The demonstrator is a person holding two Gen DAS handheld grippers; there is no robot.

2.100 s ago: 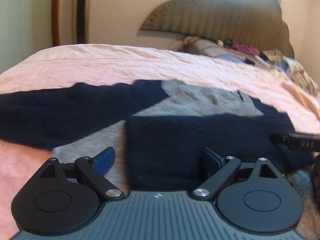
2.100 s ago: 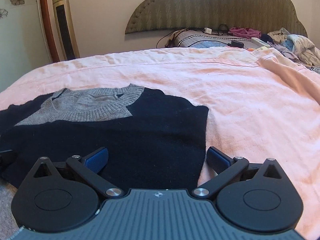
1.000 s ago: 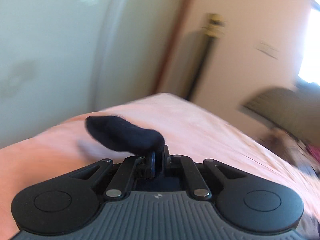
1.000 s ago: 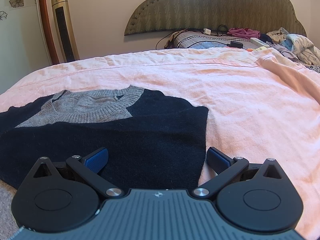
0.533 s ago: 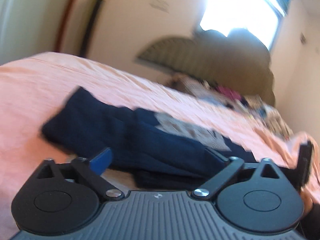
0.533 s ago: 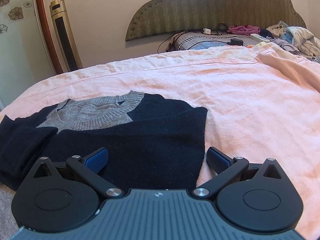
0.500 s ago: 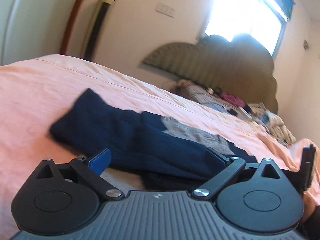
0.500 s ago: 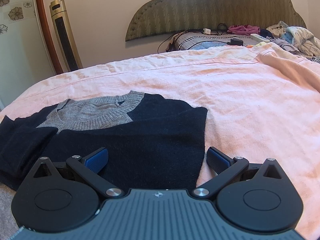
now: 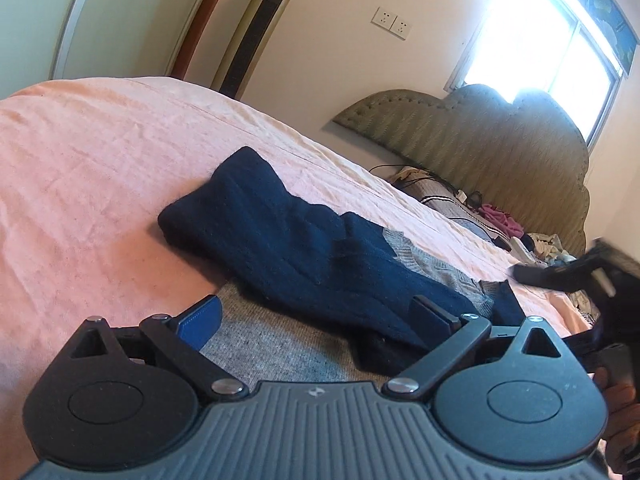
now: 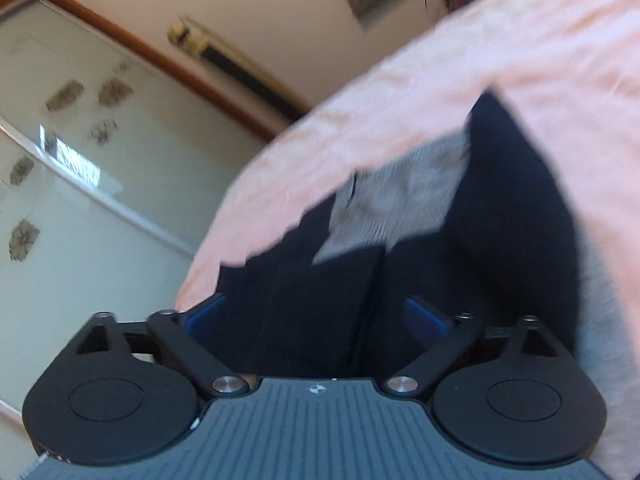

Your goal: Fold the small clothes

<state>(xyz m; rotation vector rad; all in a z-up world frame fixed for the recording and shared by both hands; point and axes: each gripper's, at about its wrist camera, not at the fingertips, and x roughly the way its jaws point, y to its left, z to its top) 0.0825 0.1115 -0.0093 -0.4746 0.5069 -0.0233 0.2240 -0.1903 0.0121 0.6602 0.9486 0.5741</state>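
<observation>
A navy and grey knit sweater (image 9: pixel 304 248) lies on the pink bedsheet (image 9: pixel 88 168), its left sleeve folded in across the body. My left gripper (image 9: pixel 316 316) is open and empty, just above the sweater's near grey hem. My right gripper (image 10: pixel 316 316) is open and empty, tilted and low over the navy part of the sweater (image 10: pixel 500 232); that view is blurred. The right gripper also shows at the right edge of the left wrist view (image 9: pixel 600 280).
A green padded headboard (image 9: pixel 500 136) stands at the far end, with a pile of clothes and cables (image 9: pixel 500 224) before it. A gold tower fan (image 9: pixel 260 24) and a wall are on the left. A wardrobe door (image 10: pixel 60 160) is to the left.
My left gripper let go of the sleeve, which now lies folded over the sweater, and drew back open. My right gripper has tilted and swung left over the sweater.
</observation>
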